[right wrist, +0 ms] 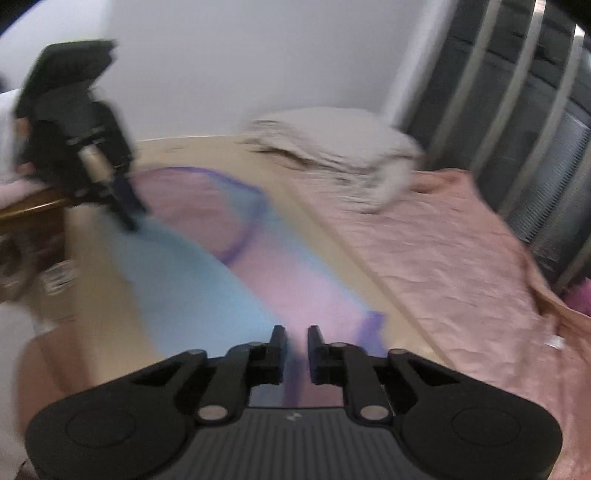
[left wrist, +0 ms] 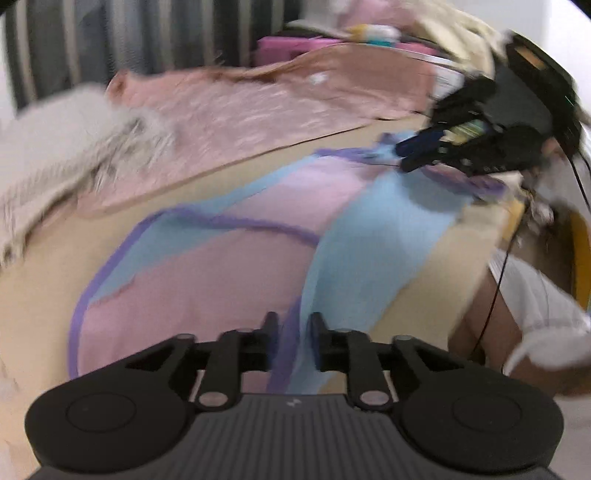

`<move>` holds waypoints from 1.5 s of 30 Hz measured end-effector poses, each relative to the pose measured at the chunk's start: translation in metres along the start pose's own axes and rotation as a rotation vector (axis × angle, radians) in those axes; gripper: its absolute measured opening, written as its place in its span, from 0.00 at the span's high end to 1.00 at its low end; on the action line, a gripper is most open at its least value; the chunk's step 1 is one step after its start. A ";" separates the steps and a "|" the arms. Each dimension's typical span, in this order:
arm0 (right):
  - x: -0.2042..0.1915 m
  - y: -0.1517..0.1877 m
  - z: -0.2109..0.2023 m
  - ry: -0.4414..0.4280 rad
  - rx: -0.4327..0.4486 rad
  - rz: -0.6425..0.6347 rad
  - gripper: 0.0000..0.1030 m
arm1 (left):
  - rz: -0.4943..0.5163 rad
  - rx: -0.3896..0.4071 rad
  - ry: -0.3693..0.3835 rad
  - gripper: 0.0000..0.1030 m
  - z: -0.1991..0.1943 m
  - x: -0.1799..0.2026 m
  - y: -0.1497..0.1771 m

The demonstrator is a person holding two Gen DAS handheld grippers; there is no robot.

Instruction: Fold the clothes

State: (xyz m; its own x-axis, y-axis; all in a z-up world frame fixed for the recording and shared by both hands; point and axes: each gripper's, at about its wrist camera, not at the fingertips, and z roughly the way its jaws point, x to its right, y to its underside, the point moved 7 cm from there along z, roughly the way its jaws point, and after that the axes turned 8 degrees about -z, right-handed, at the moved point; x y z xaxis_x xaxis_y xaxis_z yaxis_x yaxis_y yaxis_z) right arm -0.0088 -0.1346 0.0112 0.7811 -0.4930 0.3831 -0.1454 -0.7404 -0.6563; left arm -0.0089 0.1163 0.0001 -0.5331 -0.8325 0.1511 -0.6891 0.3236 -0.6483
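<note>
A thin garment in pink and light blue with purple trim lies spread on a beige table. My left gripper is shut on the garment's near purple-and-blue edge. My right gripper shows at the garment's far end, its jaws closed on the fabric there. In the right wrist view my right gripper pinches the garment at its blue and pink edge. The left gripper shows at the far left end, touching the blue part. Both views are blurred.
A pink cloth covers the far part of the table. A fluffy grey-white garment lies on it. More clothes are piled at the back. A striped curtain hangs behind. The person's leg is beside the table edge.
</note>
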 end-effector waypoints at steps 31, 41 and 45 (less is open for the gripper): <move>0.034 0.099 -0.092 0.067 -0.059 0.187 0.85 | -0.286 0.245 -0.200 0.83 -0.042 -0.055 0.042; 0.027 0.102 -0.099 0.117 0.068 0.281 0.74 | -0.167 0.285 -0.146 0.56 -0.031 0.014 0.027; 0.034 0.132 -0.075 0.143 -0.021 0.366 0.88 | -0.183 0.249 -0.160 0.57 -0.011 0.010 0.032</move>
State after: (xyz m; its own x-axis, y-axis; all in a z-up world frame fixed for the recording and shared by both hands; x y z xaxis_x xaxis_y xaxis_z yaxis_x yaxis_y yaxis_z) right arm -0.0466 -0.2833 -0.0138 0.5831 -0.7837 0.2142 -0.4120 -0.5125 -0.7534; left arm -0.0416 0.1231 -0.0105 -0.3143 -0.9330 0.1752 -0.6146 0.0593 -0.7866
